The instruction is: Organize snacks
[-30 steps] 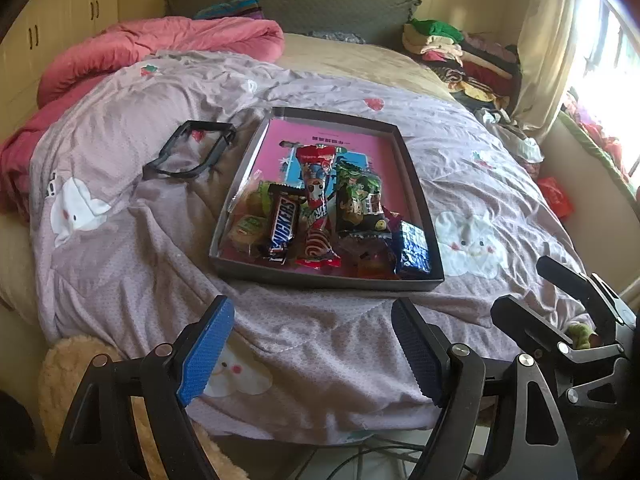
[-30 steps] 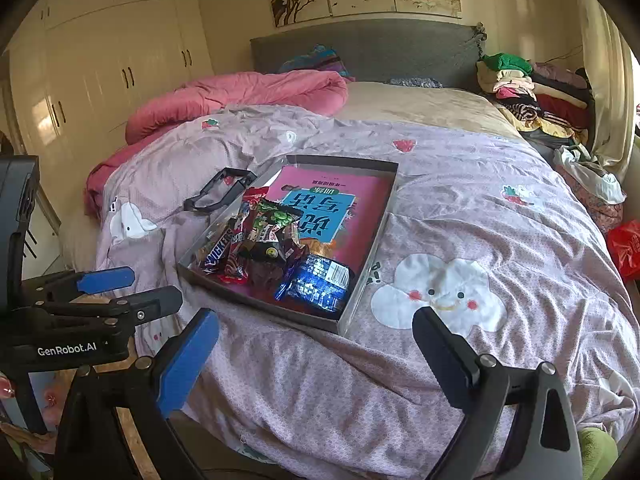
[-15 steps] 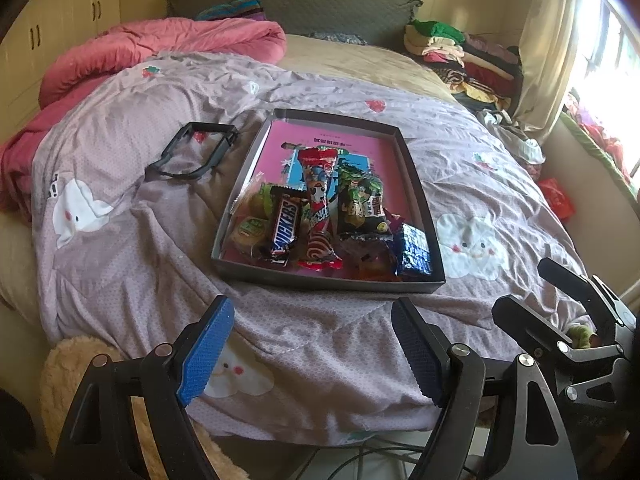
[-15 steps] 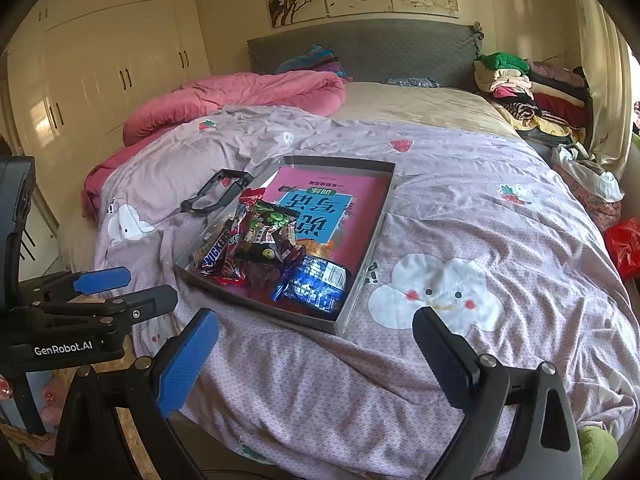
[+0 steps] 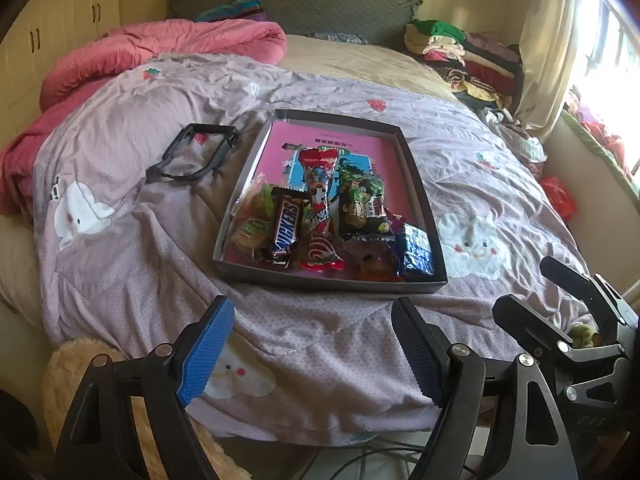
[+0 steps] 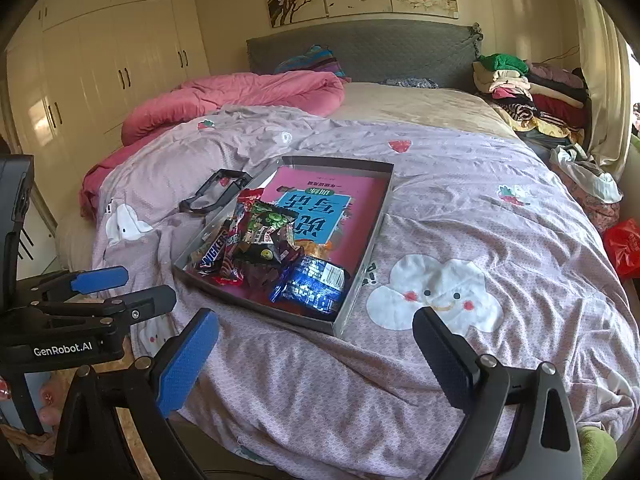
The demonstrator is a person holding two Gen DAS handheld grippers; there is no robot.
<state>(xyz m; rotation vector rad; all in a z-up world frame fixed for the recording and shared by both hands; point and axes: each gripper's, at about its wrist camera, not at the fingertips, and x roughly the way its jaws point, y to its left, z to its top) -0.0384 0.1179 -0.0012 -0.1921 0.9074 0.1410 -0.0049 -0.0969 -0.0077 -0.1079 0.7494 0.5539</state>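
On the bed's quilt [image 5: 320, 336], the snacks [image 5: 320, 220] lie heaped at the near end of the grey tray [image 5: 418, 184], so you can reach them. Your left claw [image 5: 312, 352] and right claw [image 6: 316, 356] hover spread and empty, short of it.

Bedspread [image 5: 168, 240]: mauve, printed with white smiling clouds and red strawberries. Duvet [image 5: 168, 52]: plain pink. Tray [image 5: 320, 278]: dark grey walls, pink floor with a blue panel. Snickers bar [image 5: 286, 226]: brown wrapper, white lettering. Foil packet [image 6: 316, 282]: blue. Finger pads [image 5: 206, 354]: blue, textured. Headboard [image 6: 368, 54]: grey, quilted.
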